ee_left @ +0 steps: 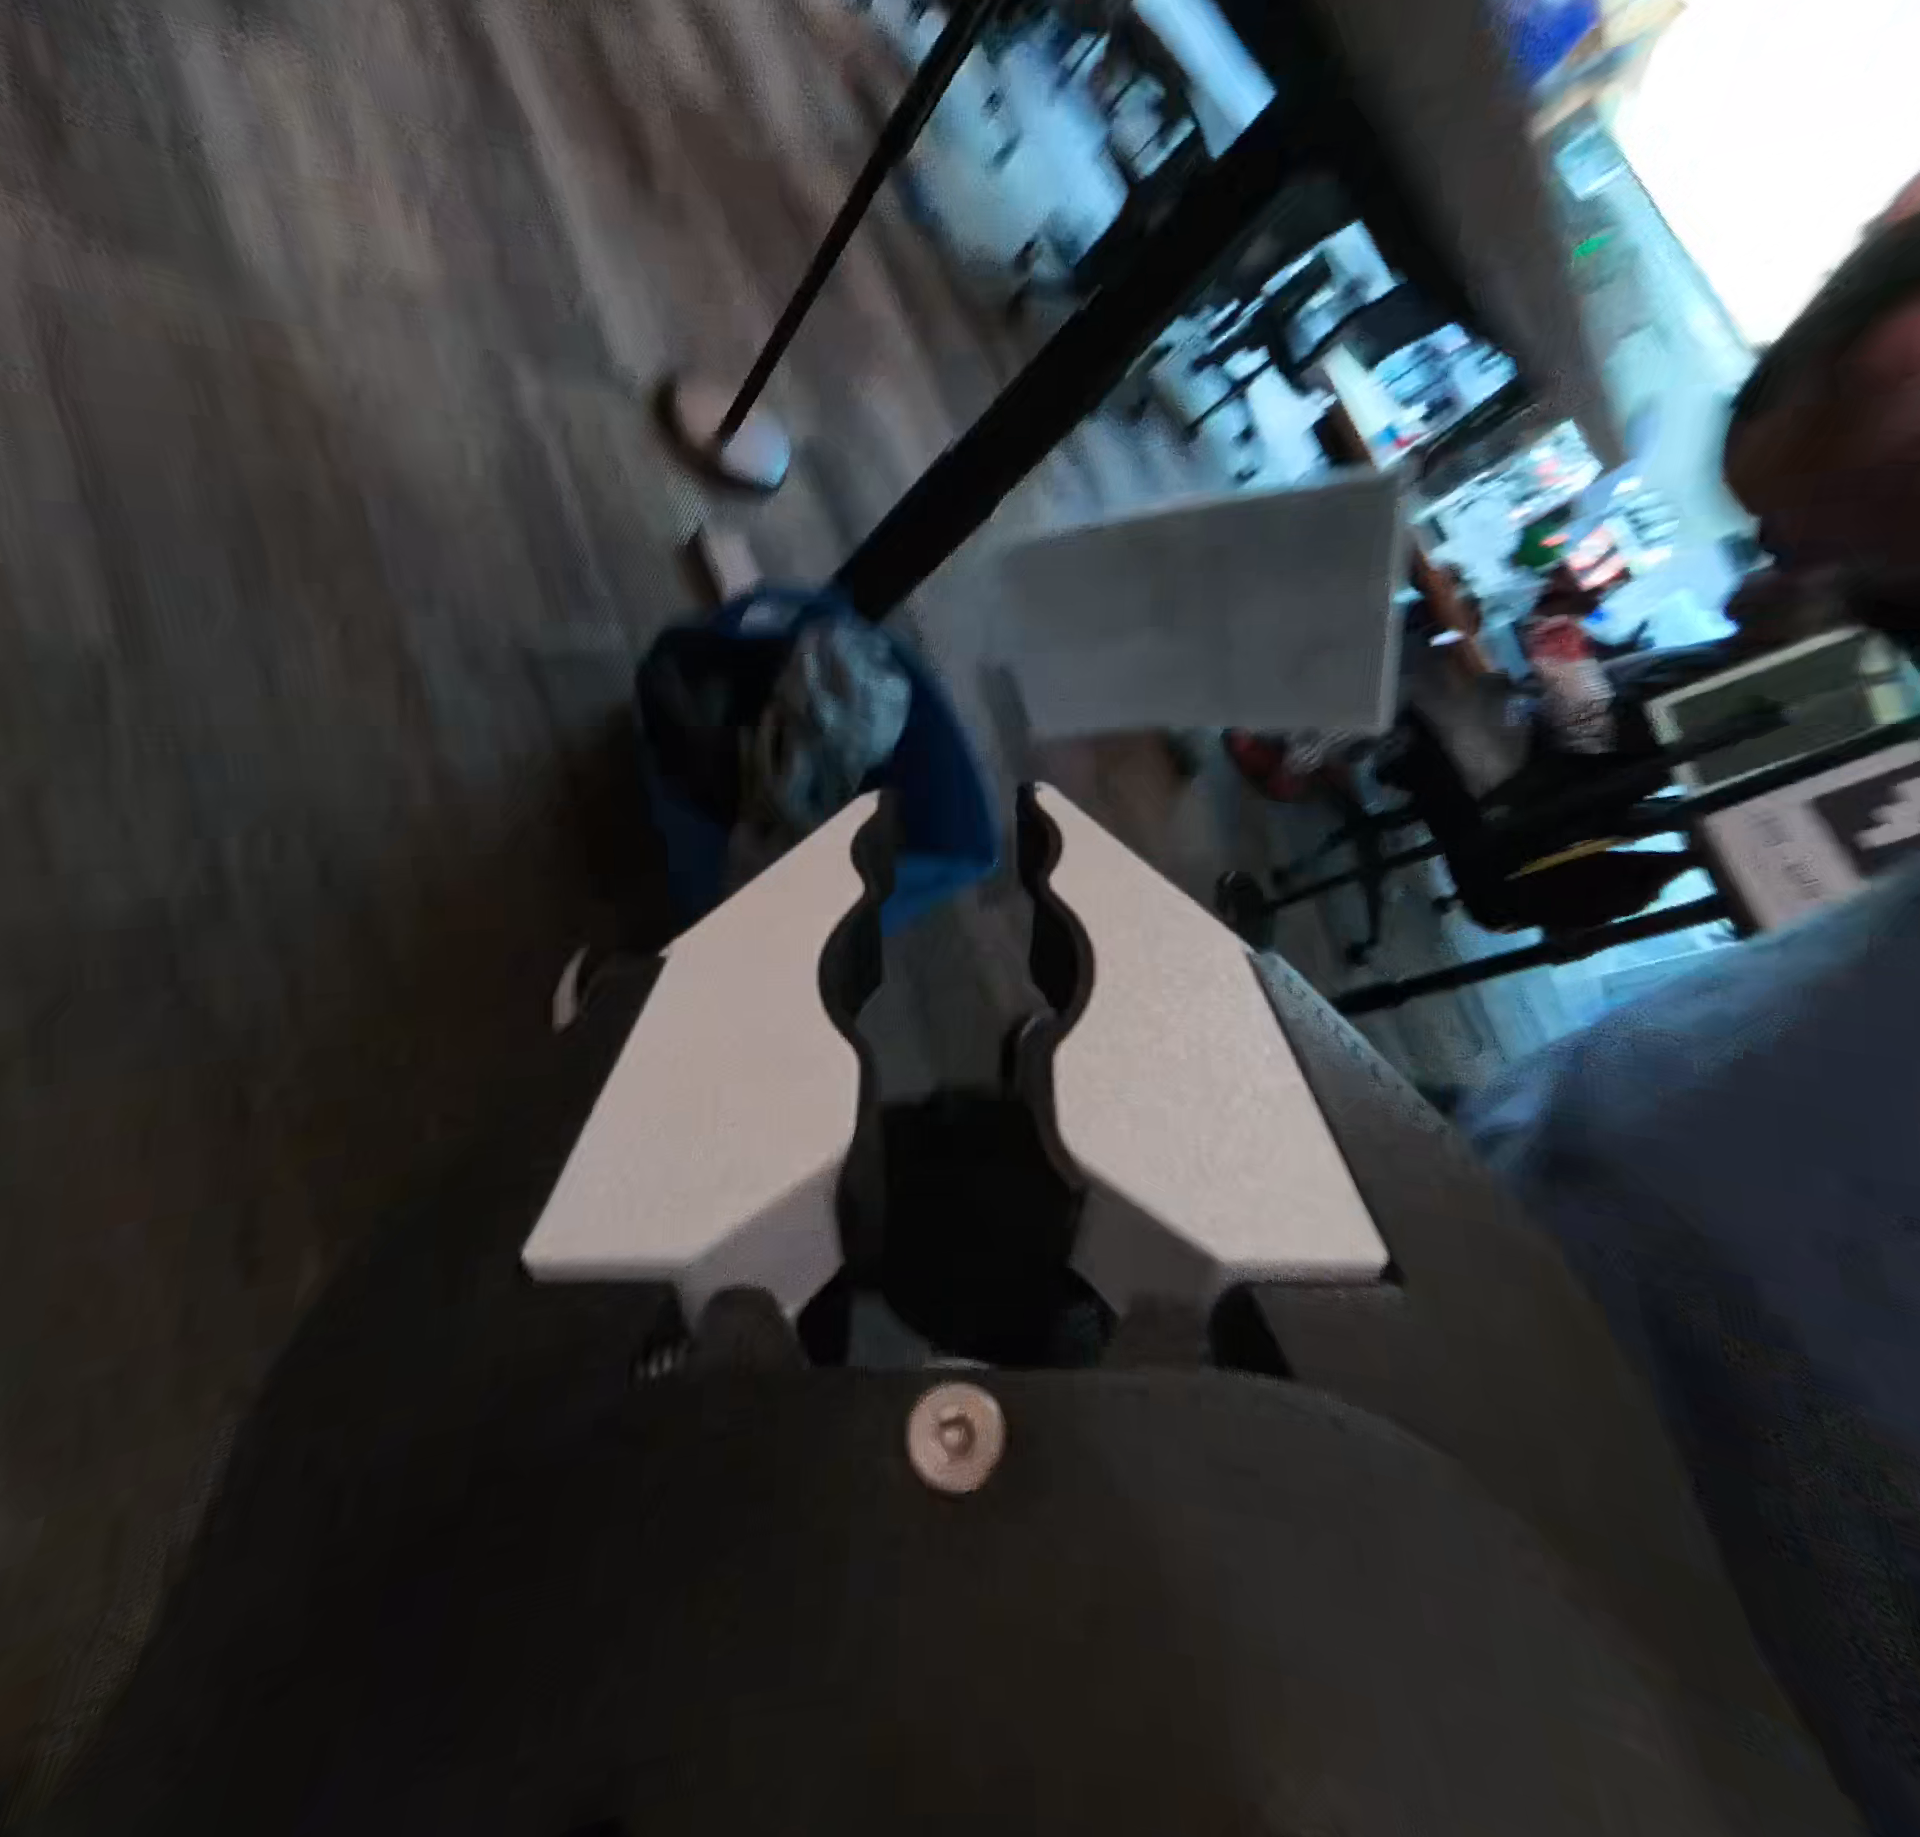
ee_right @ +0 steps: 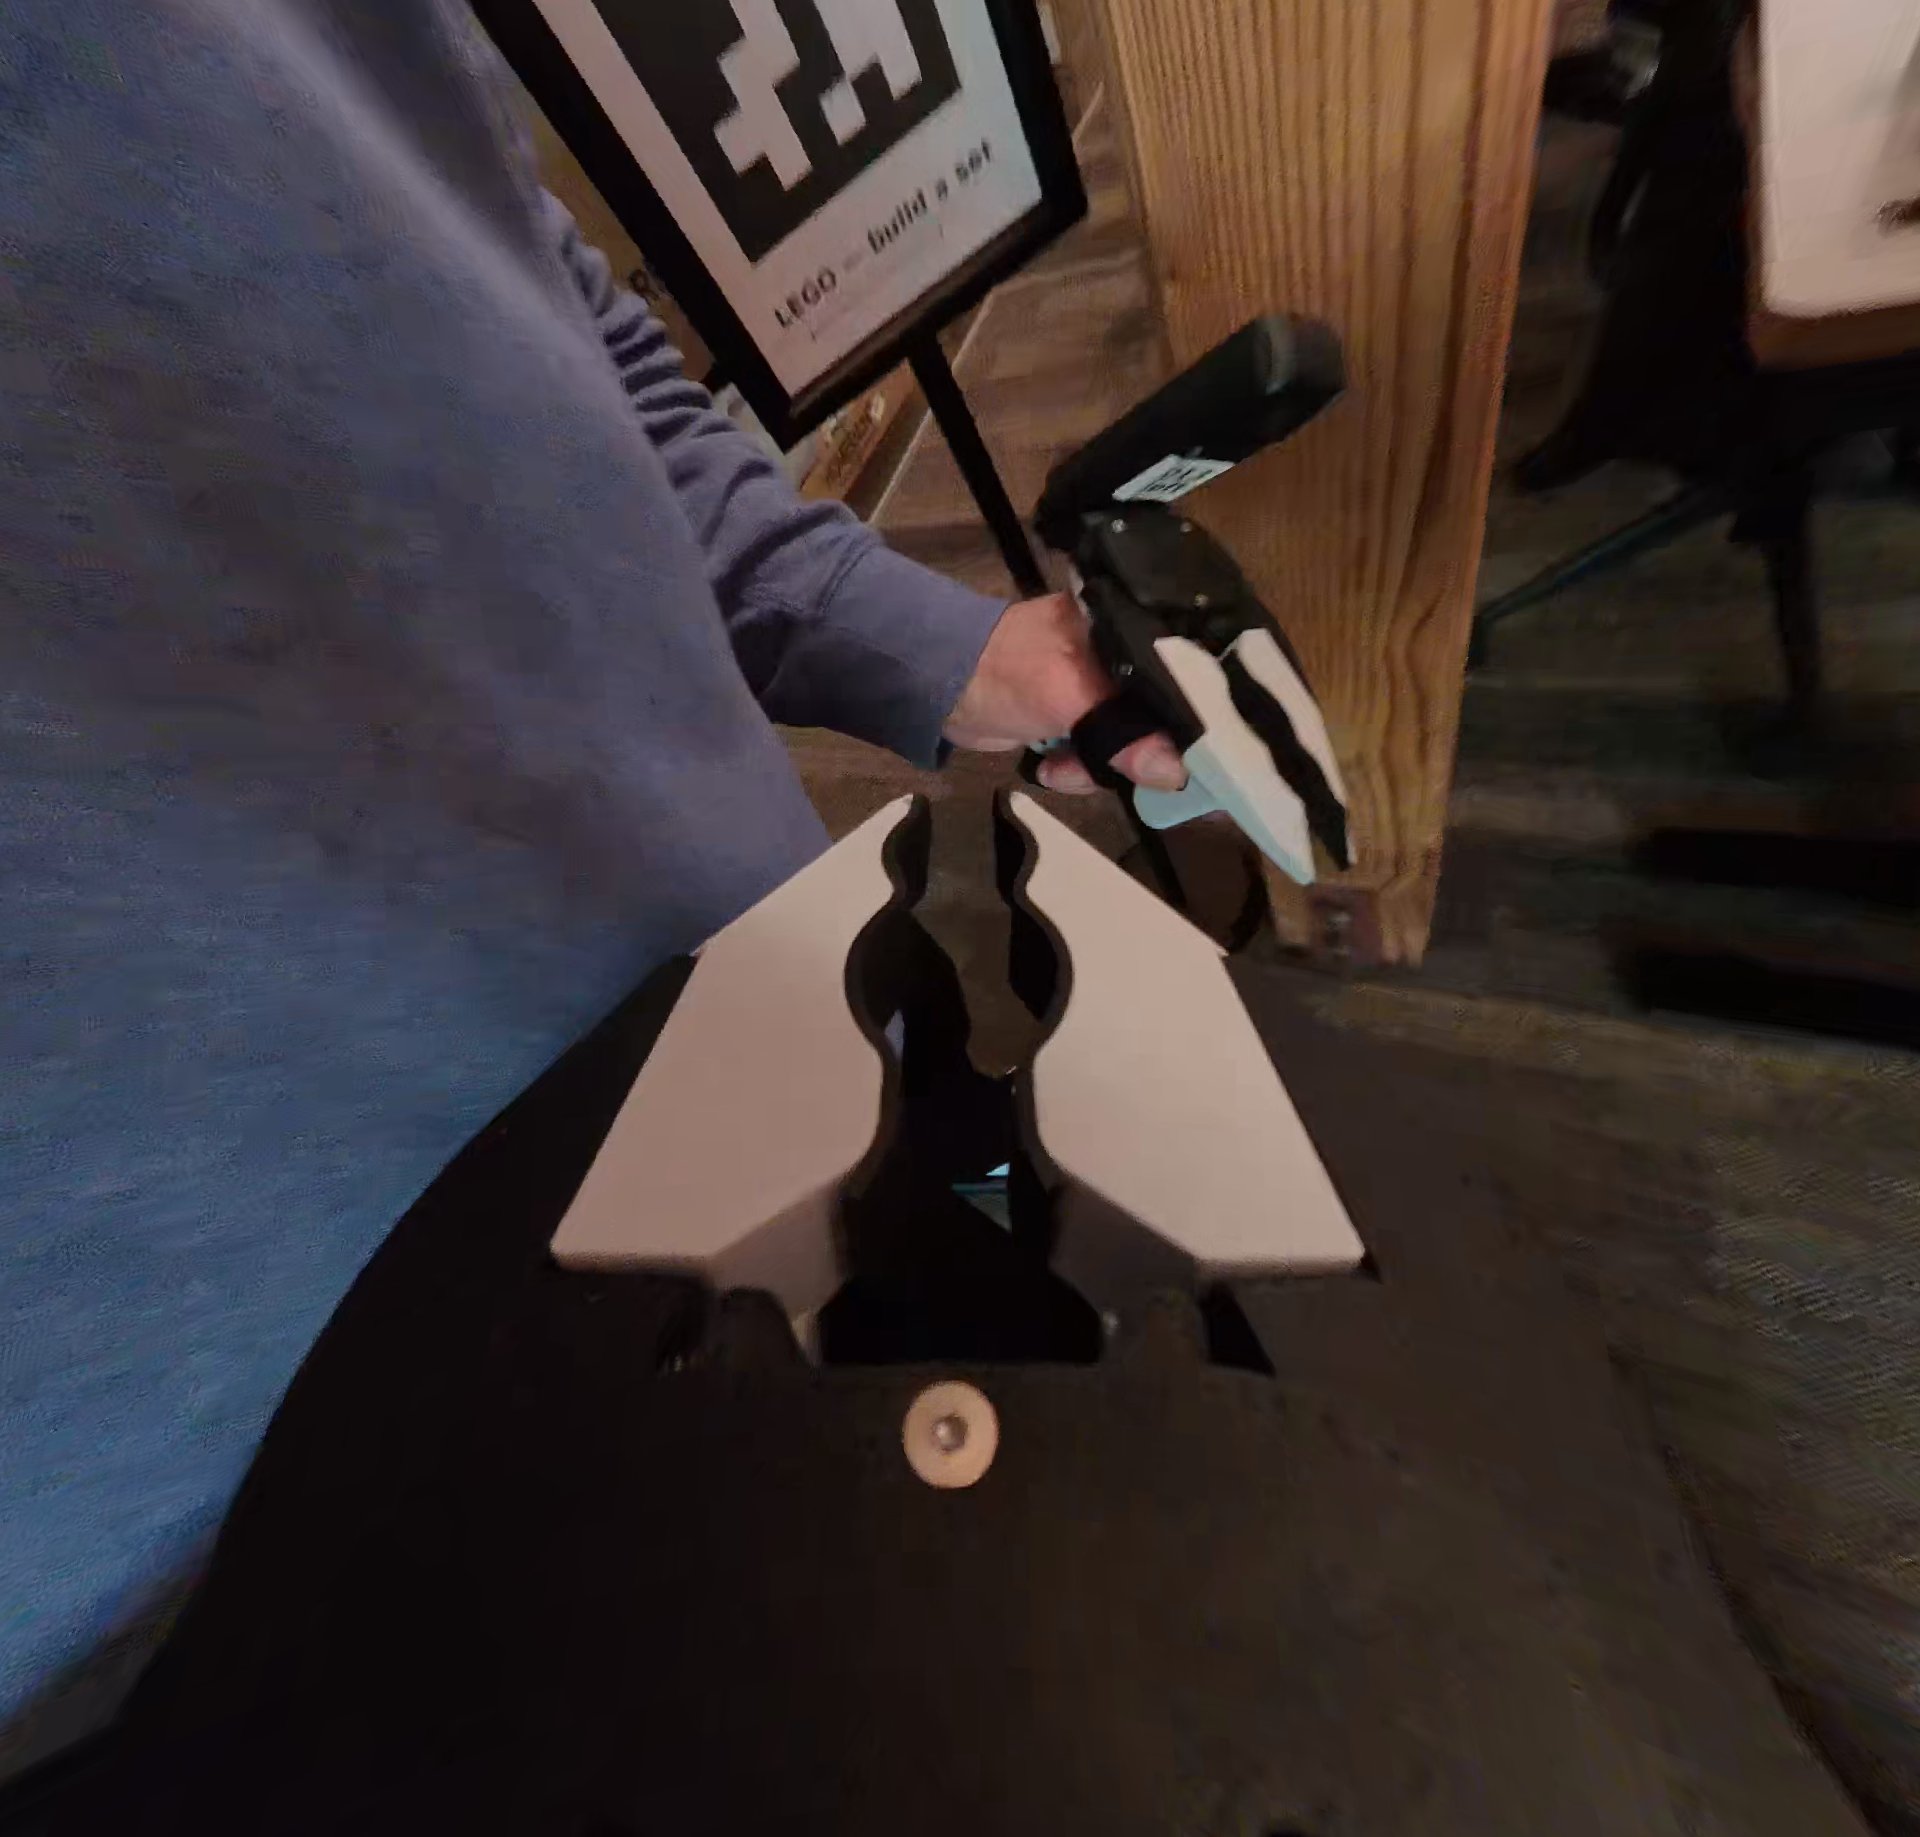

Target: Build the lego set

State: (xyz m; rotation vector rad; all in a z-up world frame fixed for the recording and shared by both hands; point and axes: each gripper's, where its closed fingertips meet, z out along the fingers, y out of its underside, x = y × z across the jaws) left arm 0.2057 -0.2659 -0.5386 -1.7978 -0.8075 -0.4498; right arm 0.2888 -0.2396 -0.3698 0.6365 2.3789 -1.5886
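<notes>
No Lego pieces show in either view. My left gripper (ee_left: 956,795) is nearly shut, with a narrow slit between the tips, and holds nothing. It hangs over blurred grey floor. It also shows in the right wrist view (ee_right: 1320,857), held low in a hand (ee_right: 1023,686) beside a wooden post (ee_right: 1330,333). My right gripper (ee_right: 961,805) is nearly shut and empty, pointing down at the floor close to the person's blue sweater (ee_right: 312,644).
A framed black-and-white marker sign (ee_right: 831,125) stands on a thin black pole, also in the left wrist view (ee_left: 1808,831). A black table leg (ee_left: 1039,385), a white sheet (ee_left: 1195,613) and a blurred blue object (ee_left: 935,800) lie ahead. Chairs stand far right (ee_left: 1455,831).
</notes>
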